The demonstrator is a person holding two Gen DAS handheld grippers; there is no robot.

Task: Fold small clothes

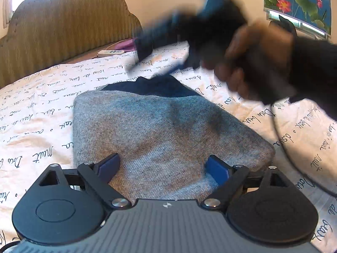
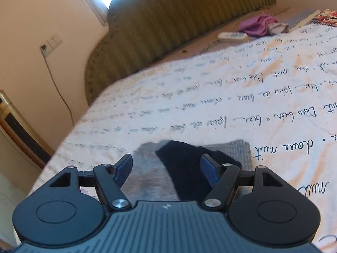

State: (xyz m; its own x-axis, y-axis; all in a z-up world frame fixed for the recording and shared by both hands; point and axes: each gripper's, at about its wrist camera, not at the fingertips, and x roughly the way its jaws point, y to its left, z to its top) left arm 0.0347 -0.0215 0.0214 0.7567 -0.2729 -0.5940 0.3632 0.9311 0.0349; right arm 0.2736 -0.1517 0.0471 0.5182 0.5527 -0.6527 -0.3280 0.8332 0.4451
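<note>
On the bed: grey knit garment (image 1: 164,130), folded over.
Both claws, left claw (image 1: 163,168) and right claw (image 2: 166,168), gape wide, empty; pinch an edge squarely before folding.

Bedsheet (image 2: 210,97): cursive script print, "douce nuit", "Dors bien".

Right hand-held gripper (image 1: 168,48) motion-blurred in left wrist view, jaw state unreadable there. Grey garment (image 1: 160,130) near edge hidden behind left hand-held gripper (image 1: 163,168). Bedsheet (image 2: 210,109) script blurred further back. Lotus picture (image 1: 299,2) cut off by frame edge.
</note>
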